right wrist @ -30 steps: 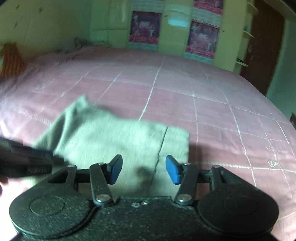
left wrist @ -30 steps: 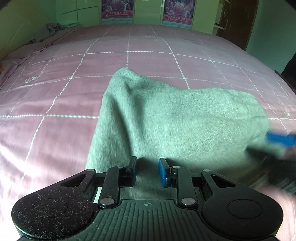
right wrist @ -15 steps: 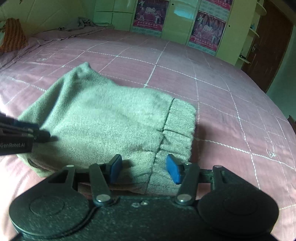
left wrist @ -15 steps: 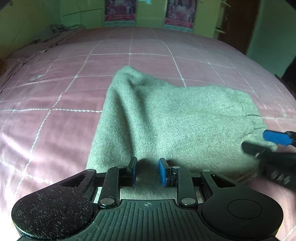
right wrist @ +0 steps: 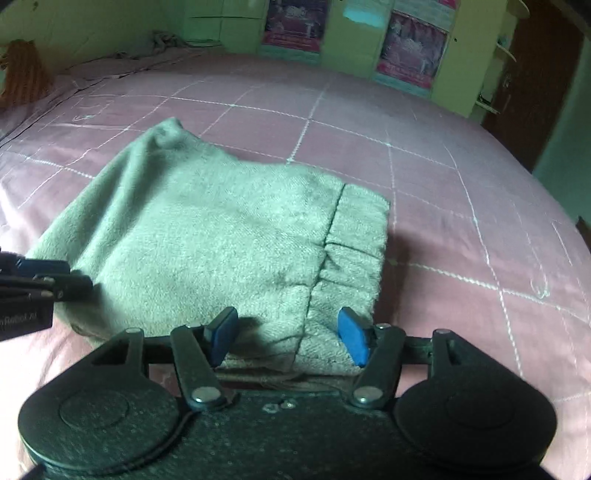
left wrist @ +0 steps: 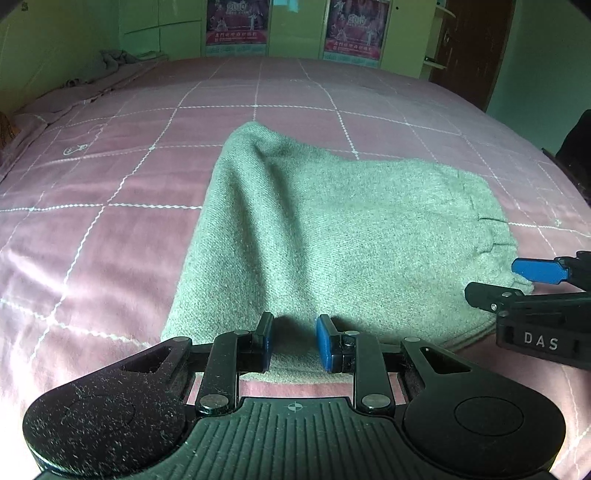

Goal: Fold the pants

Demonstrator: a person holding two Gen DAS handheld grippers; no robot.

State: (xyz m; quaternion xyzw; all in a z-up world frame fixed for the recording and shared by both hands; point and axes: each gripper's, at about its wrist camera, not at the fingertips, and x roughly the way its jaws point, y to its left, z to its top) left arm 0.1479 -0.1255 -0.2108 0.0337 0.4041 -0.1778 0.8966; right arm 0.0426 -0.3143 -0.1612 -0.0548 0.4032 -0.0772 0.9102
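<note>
A pair of grey-green knitted fabric pants (left wrist: 332,229), folded into a thick, roughly rectangular bundle, lies on the pink quilted bed (left wrist: 110,229) with its white stitched grid. In the left wrist view the bundle fills the middle of the picture, one corner humped up toward 12 o'clock and the ribbed waistband (left wrist: 491,221) lying at 3 o'clock. In the right wrist view the same waistband (right wrist: 354,251) runs from the centre down toward 6 o'clock, just right of the bundle's main body (right wrist: 192,236).

The left tool (left wrist: 293,341) sits at 6 o'clock in its own view, over the near hem of the pants. Its blue pads stand a narrow gap apart with cloth visible between and beneath them, but the pads do not press on it; nothing is gripped. It also shows at 9 o'clock in the right wrist view (right wrist: 55,277), at the left edge of the bundle.

The right tool (right wrist: 290,338) hangs over the near edge by the waistband, its jaws opening, the blue pads well apart and the fabric lying loose under them, not pinched. From the left wrist view it enters at 3 o'clock (left wrist: 517,282), touching or just beside the waistband corner.

Two posters (left wrist: 236,22) hang on the green wall beyond the bed at 12 o'clock.
</note>
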